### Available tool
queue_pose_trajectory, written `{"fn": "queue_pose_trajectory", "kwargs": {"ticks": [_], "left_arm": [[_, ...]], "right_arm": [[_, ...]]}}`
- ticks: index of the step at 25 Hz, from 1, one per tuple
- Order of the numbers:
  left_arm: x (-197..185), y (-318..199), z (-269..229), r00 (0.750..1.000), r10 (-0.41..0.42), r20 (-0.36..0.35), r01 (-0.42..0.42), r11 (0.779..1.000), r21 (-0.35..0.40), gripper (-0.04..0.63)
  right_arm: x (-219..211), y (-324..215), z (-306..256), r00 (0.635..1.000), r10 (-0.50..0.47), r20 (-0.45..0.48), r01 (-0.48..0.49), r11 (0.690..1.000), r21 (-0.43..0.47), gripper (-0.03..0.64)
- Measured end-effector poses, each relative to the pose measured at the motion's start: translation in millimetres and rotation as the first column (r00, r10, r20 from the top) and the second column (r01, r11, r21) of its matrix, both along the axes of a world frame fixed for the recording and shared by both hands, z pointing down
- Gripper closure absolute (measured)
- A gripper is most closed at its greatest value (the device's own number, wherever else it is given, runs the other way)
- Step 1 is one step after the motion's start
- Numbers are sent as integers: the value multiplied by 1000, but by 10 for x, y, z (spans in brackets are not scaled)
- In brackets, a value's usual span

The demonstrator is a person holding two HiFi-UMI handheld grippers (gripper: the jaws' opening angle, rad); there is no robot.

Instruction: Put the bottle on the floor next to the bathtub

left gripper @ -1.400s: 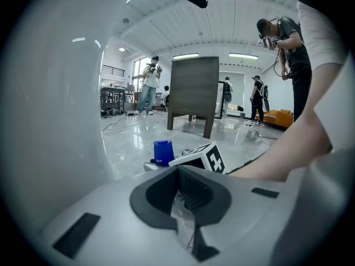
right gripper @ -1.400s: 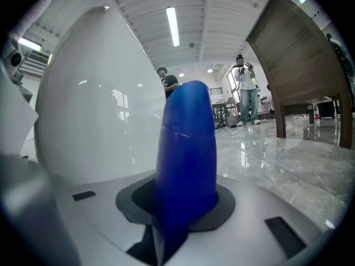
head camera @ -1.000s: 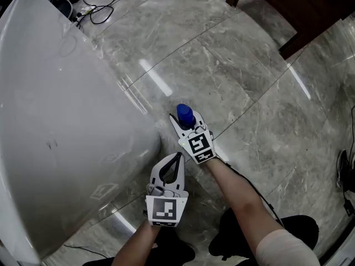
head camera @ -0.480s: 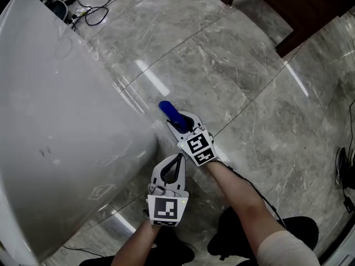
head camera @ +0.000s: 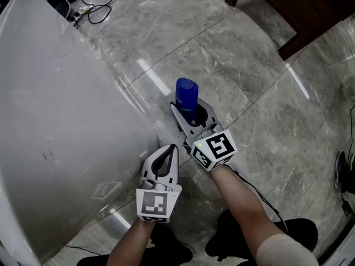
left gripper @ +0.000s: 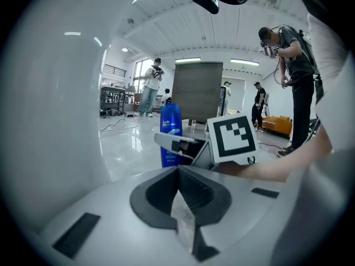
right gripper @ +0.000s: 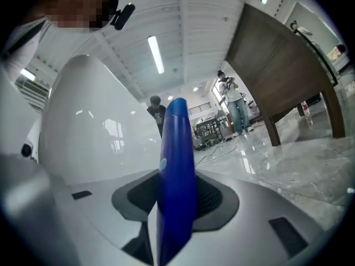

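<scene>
the white bathtub fills the left of the head view, its curved side coming down to the polished grey floor. just to the right of its foot hang the left tongs, pressed together with nothing between them and no part in the work.

next to the right is the blue bottle. it stands upright on the floor, close beside the tub but not touching it. the right tongs reach in level around its lower half. their jaws have just been opening, and the bottle stands between them with a dark gap showing on its right side. so they look to straddle it, parted, rather than squeeze it. the placing seems as good as done.

the bottle looks like glossy plastic with a flattened body, seen thin and edge-on in the right gripper view. i would expect stiff walls that give a little under pressure and a slick skin. how full or heavy it is cannot be read, as it is opaque. tall and narrow on a shiny floor, it should tip easily. any hold is best taken low to mid body, across the flat faces, and any withdrawal should run straight back without brushing it.

far right, a dark wooden furniture leg stands well apart.
</scene>
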State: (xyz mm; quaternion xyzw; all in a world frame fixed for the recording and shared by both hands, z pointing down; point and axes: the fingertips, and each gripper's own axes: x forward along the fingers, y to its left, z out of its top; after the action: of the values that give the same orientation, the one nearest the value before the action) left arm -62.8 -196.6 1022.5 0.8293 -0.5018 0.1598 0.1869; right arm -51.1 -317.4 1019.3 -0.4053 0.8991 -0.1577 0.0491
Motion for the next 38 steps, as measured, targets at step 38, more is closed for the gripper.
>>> {"fn": "queue_pose_trajectory", "kwargs": {"ticks": [38], "left_arm": [[261,387,297,994,106,3,-105,991,-87,561]], "right_arm": [[-422,306,1193,835,-276,-476,247,961,-123,456]]}}
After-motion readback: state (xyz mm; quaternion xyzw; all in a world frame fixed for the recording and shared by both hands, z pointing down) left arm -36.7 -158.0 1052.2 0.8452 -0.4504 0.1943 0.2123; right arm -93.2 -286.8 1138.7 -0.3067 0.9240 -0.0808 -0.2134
